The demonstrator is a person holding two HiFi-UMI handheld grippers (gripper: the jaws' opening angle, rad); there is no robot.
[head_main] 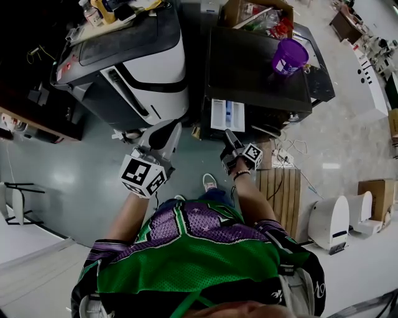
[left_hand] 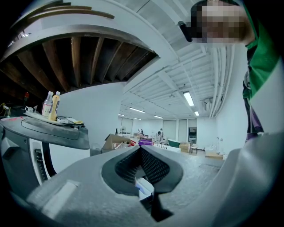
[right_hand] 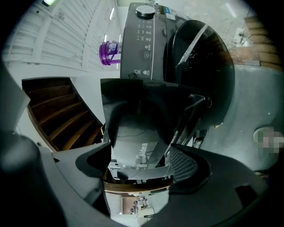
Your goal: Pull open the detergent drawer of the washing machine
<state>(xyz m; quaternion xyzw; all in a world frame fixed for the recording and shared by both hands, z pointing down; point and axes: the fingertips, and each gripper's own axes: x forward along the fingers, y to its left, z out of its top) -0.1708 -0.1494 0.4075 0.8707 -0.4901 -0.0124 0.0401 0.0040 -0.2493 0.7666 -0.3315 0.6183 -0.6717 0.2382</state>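
The dark washing machine [head_main: 258,68] stands in front of me, and its pale detergent drawer [head_main: 227,115] sticks out of the front with a blue compartment showing. My right gripper [head_main: 231,135] is at the drawer's front edge. In the right gripper view the picture is rolled. The grey drawer front [right_hand: 140,150] with its brand lettering fills the gap of the right gripper [right_hand: 142,164], whose jaws stand wide and are shut on it. My left gripper [head_main: 172,128] hangs to the left, away from the machine. In its own view the left gripper [left_hand: 141,151] is shut on nothing.
A purple cup [head_main: 289,57] stands on the dark machine, with a cardboard box [head_main: 249,12] behind it. A white and grey washer [head_main: 143,68] with bottles [head_main: 93,12] on top stands at left. A slatted wooden crate [head_main: 280,189] and a white appliance [head_main: 329,223] sit on the floor at right.
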